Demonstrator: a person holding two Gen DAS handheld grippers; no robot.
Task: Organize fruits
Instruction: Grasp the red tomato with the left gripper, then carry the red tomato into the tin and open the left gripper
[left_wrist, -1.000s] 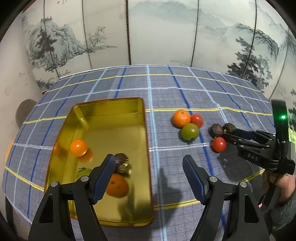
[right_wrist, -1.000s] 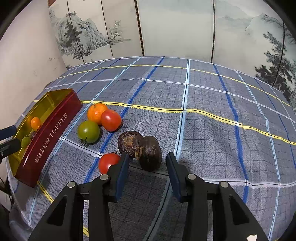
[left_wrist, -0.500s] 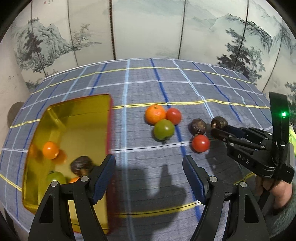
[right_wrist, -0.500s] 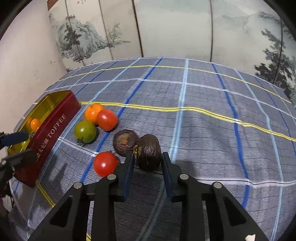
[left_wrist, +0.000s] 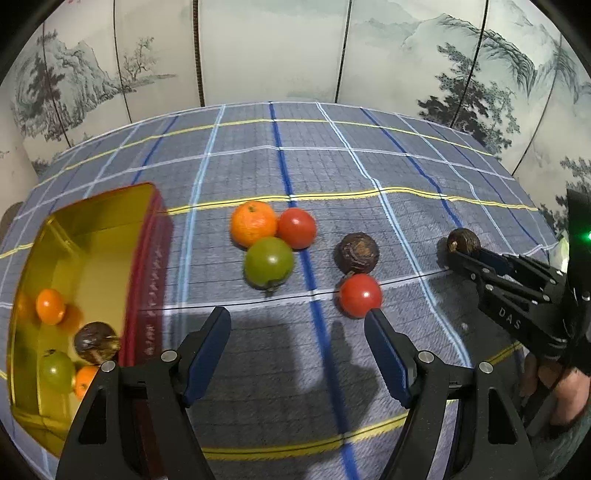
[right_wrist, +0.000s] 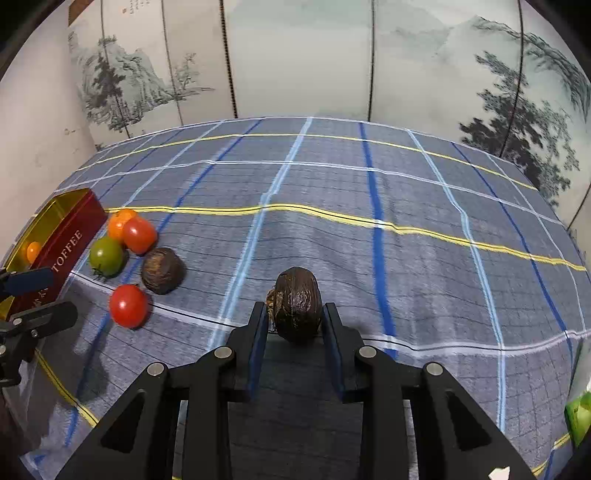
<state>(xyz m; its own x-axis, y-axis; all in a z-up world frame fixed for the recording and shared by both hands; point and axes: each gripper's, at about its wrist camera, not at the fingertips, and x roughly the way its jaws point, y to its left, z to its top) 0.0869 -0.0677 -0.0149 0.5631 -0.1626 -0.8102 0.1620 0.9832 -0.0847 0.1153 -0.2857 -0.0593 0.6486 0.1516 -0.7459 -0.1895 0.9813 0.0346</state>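
Clamping a dark wrinkled fruit (right_wrist: 297, 305) between its blue pads, the right gripper (right_wrist: 295, 325) had its jaws drawn narrow against the fruit's two sides, and the fruit sat at the very tips of the fingers over the grey checked cloth of the table (right_wrist: 406, 258). In the left wrist view the same gripper (left_wrist: 461, 254) reached in from the right edge, carried by a hand (left_wrist: 561, 391) low in that corner, with the brown fruit showing at its tip.

The left gripper (left_wrist: 295, 343) stood with its jaws wide and nothing between them, hanging over bare cloth just short of the loose fruits. A red tomato (left_wrist: 360, 295) lay just beyond its right finger, and a second dark brown fruit (left_wrist: 356, 253) touched that tomato on the far side. Further left, an orange mandarin (left_wrist: 253, 223), another red tomato (left_wrist: 297, 228) and a green tomato (left_wrist: 269, 262) huddled together, touching one another.

At the left edge stood the red tin with a gold inside (left_wrist: 147, 280), lettered TOFFEE on its side as the right wrist view showed. Inside it lay a small orange fruit (left_wrist: 50, 306), a dark brown fruit (left_wrist: 94, 341), a green tomato (left_wrist: 56, 370) and an orange fruit (left_wrist: 84, 382) partly hidden behind the gripper's left finger. A painted folding screen (left_wrist: 258, 51) closed off the back of the table.
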